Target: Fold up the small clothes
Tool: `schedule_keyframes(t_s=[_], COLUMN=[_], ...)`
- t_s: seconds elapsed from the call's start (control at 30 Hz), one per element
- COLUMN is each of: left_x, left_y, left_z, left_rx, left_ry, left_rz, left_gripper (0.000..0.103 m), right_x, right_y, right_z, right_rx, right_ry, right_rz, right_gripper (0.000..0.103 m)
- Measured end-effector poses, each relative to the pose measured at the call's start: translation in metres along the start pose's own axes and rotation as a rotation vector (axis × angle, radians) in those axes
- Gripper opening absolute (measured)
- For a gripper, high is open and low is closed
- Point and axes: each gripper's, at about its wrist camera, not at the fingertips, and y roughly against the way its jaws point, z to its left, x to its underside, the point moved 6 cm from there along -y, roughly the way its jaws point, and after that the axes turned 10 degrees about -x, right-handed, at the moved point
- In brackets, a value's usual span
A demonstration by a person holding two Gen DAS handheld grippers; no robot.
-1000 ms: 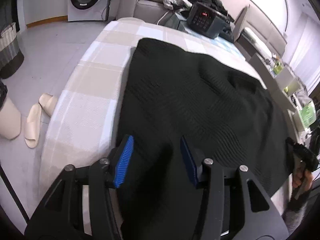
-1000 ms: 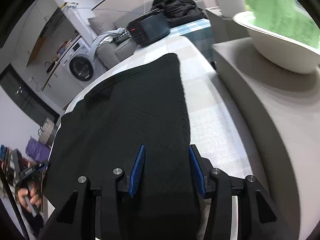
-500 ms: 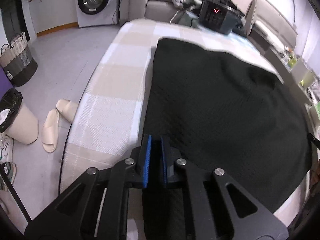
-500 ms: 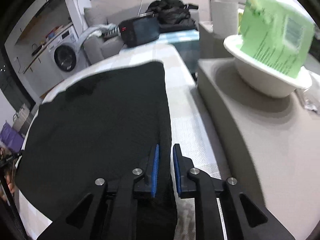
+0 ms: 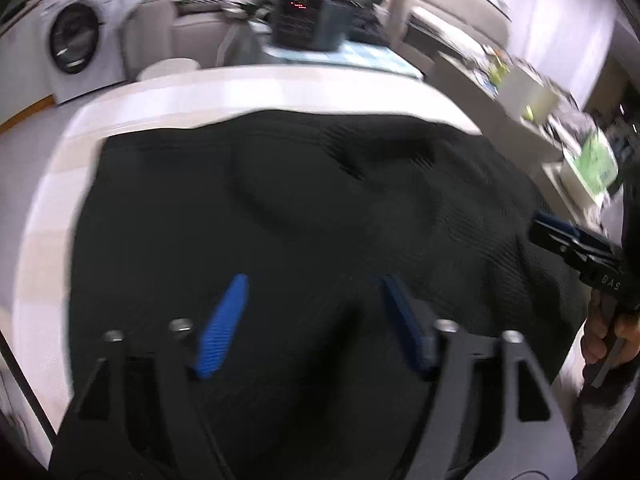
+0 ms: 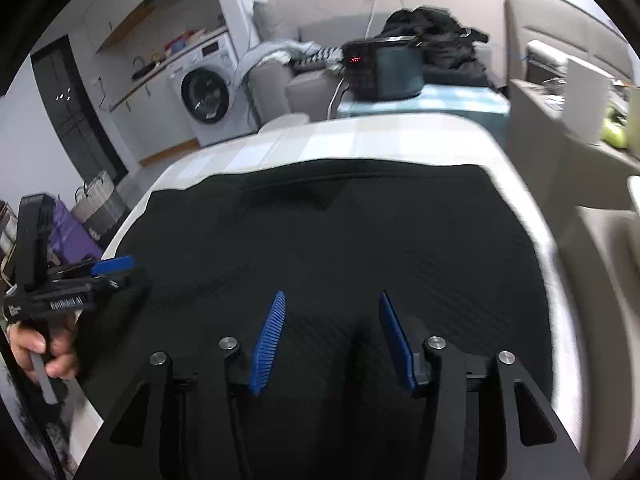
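Black garment point(image 6: 340, 240) lies doubled on the table point(image 6: 360, 140). My left gripper point(image 5: 312, 320) and right gripper point(image 6: 328, 336) have just opened, holding nothing; I judge more folds remain.

Support: bed point(image 6: 400, 136) covered in a pale cream-and-beige checked woven sheet, rounded at the far corners. Lying directly on it: one black ribbed knit garment point(image 6: 340, 240) spread flat, covering most of the surface; bare sheet shows along the far edge and both sides. A shallow bulge rises mid-cloth point(image 5: 332, 184).
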Motion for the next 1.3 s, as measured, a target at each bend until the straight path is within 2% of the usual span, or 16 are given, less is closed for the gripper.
schedule_keyframes(t_s=[0.07,0.1,0.17,0.27,0.37,0.43,0.5,0.57,0.63,0.73,0.83,0.97,1.03,1.17,1.27,1.3], left_x=[-0.002,-0.002,-0.003,0.000,0.000,-0.003,-0.012,-0.024,-0.035,-0.050,-0.057,-0.062,-0.059,-0.043,-0.025,-0.018], left_y=[-0.019,-0.023,-0.022,-0.020,-0.020,-0.017,-0.011,-0.007,-0.013,-0.034,-0.057,-0.066,-0.063,-0.044,-0.018,-0.007], left_z=[-0.006,-0.005,-0.002,0.019,0.041,0.052,0.057,0.051,0.040,0.019,0.015,0.033,0.055,0.090,0.094,0.088], left_rx=[-0.019,-0.038,-0.053,-0.063,-0.072,-0.097,-0.121,-0.090,-0.084,-0.074,-0.116,-0.173,-0.201,-0.223,-0.190,-0.152], left_ry=[-0.034,-0.049,-0.072,-0.044,-0.019,0.007,0.017,0.011,-0.002,-0.053,-0.049,0.003,0.058,0.112,0.130,0.125], left_rz=[0.046,0.042,0.019,0.001,-0.011,-0.002,-0.032,-0.061,-0.053,-0.023,0.019,0.009,0.013,-0.006,-0.032,-0.044], left_gripper=[0.072,0.072,0.073,0.073,0.073,0.073,0.073,0.073,0.073,0.073,0.073,0.073,0.073,0.073,0.073,0.073], right_x=[-0.005,-0.007,-0.006,-0.004,-0.005,-0.007,-0.012,-0.018,-0.022,-0.028,-0.034,-0.035,-0.038,-0.038,-0.029,-0.025], right_y=[-0.019,-0.028,-0.042,-0.035,-0.015,-0.009,-0.006,-0.011,-0.024,-0.054,-0.084,-0.092,-0.082,-0.056,-0.034,-0.030], right_z=[0.005,0.005,-0.006,-0.044,-0.075,-0.081,-0.071,-0.056,-0.040,-0.010,0.021,0.006,-0.022,-0.055,-0.051,-0.042], right_rx=[-0.024,-0.030,0.015,0.246,0.362,0.333,0.277,0.242,0.226,0.146,0.076,0.142,0.258,0.409,0.325,0.294], right_ry=[0.036,0.043,0.031,0.001,-0.086,-0.105,-0.094,-0.054,-0.031,0.023,0.092,0.095,0.043,-0.030,-0.063,-0.058], right_rz=[0.032,0.056,0.104,0.105,0.071,0.057,0.031,0.026,0.037,0.047,0.070,0.095,0.091,0.066,0.039,0.032], right_gripper=[0.051,0.051,0.051,0.051,0.051,0.051,0.051,0.051,0.051,0.051,0.051,0.051,0.051,0.051,0.051,0.053])
